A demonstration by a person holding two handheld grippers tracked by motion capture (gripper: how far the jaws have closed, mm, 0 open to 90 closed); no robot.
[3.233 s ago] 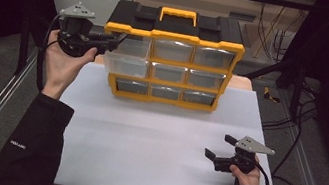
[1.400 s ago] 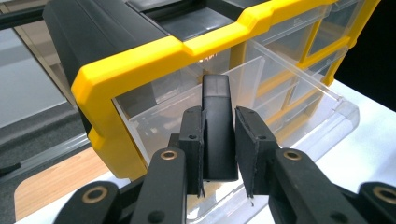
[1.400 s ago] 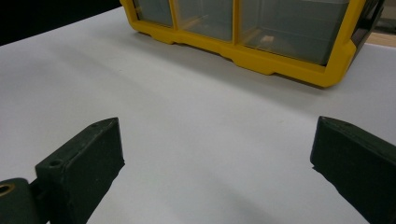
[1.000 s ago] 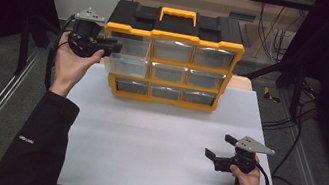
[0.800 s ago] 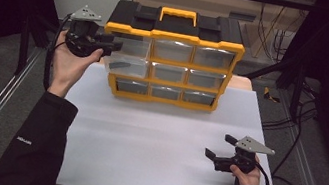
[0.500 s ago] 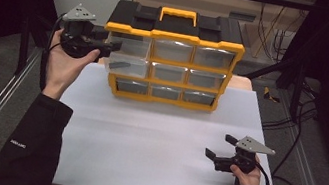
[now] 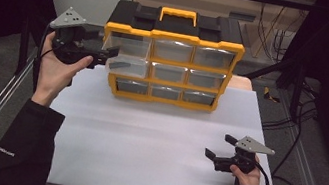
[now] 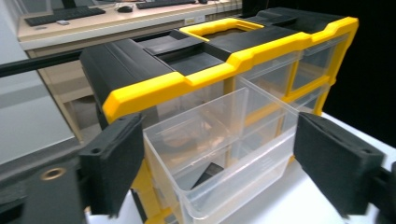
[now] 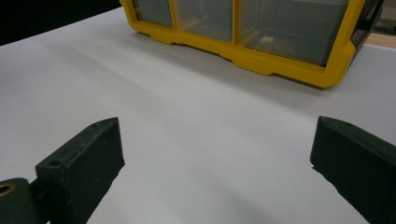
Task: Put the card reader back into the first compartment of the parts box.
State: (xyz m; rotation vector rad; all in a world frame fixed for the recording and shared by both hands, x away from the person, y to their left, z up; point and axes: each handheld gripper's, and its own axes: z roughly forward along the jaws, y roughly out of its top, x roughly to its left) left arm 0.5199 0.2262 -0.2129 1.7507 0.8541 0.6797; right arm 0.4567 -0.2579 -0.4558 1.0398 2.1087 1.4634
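Note:
A yellow-framed organizer [image 7: 174, 37] with a black lid and clear drawers stands at the back of the white table. Its top-left drawer [image 7: 130, 56] is pulled out toward me. My left gripper [image 7: 115, 58] hovers at that drawer's front. In the left gripper view the clear drawer [image 8: 205, 135] lies between the wide-apart jaws of the left gripper [image 8: 219, 161]. The pads stand clear of its walls, and the jaws have just been opening. My right gripper [image 7: 220, 147] rests open on the table at the front right. In its own view the right gripper [image 9: 215, 158] has bare table between its jaws.
The white table [image 7: 144, 140] stretches between the organizer and my right hand. Metal rails run along both table sides. Cables hang on the floor at the right. In the right gripper view the organizer's lower drawers [image 9: 261, 23] are ahead.
My left gripper has drawn back a little to the left from the organizer and its jaws have spread apart. The right gripper has stayed put.

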